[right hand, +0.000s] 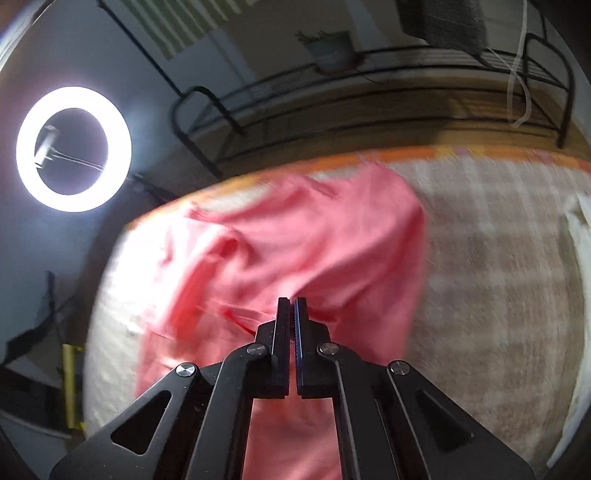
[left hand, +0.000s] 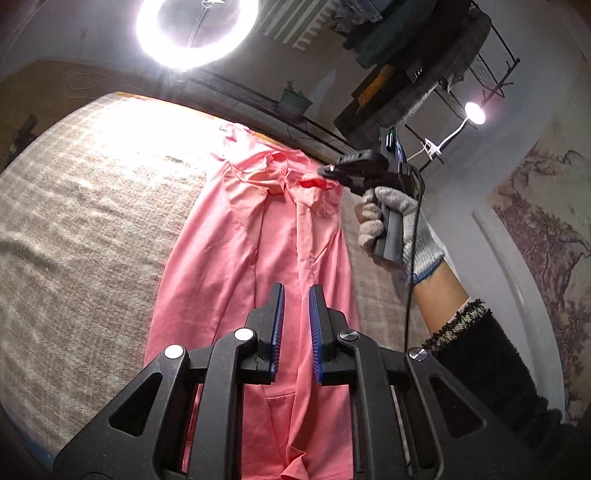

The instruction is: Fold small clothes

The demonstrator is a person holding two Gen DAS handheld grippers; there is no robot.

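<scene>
A pink garment lies lengthwise on the beige cloth-covered table, its collar end far from me and folded in on itself. My left gripper hovers over its near half. A narrow gap shows between the blue pads, with cloth visible beneath and none pinched. My right gripper, held by a gloved hand, meets the collar area. In the right wrist view the right gripper is shut, with a sliver of the pink garment between its pads. That view is motion-blurred.
A ring light glares at the table's far edge. Behind it a black wire rack carries a potted plant, and a small clip lamp shines at right. Bare beige table cover stretches right of the garment.
</scene>
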